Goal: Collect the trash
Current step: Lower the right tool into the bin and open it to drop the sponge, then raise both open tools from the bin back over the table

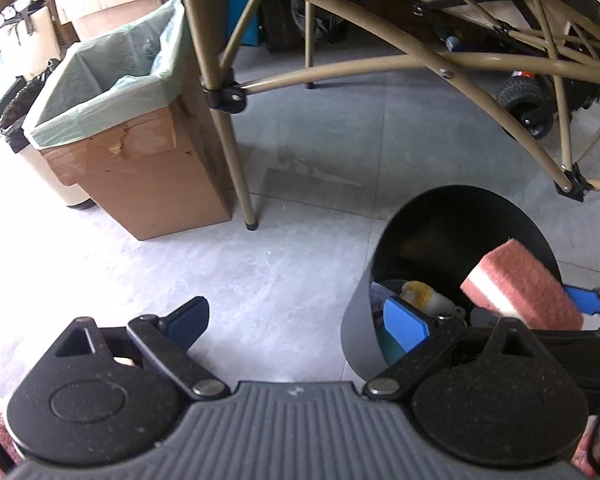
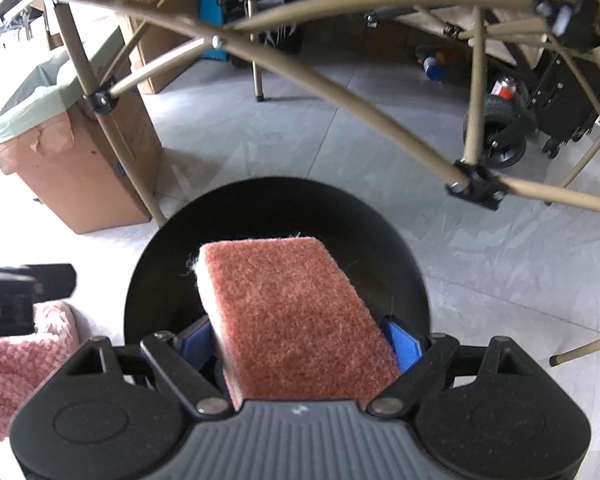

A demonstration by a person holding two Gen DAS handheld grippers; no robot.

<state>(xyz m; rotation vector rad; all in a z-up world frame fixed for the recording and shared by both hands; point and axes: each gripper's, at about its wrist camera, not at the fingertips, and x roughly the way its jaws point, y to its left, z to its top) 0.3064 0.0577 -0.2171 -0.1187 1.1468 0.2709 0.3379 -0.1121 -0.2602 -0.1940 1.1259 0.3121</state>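
With your right gripper (image 2: 300,344) clamped on the pink-topped rectangular scouring sponge (image 2: 292,312), centre it over the round black bin (image 2: 404,252) before releasing, empty left gripper (image 1: 296,320) spread clear.

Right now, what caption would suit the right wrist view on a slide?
Right gripper holds a pink sponge between its fingers above the open black bin.
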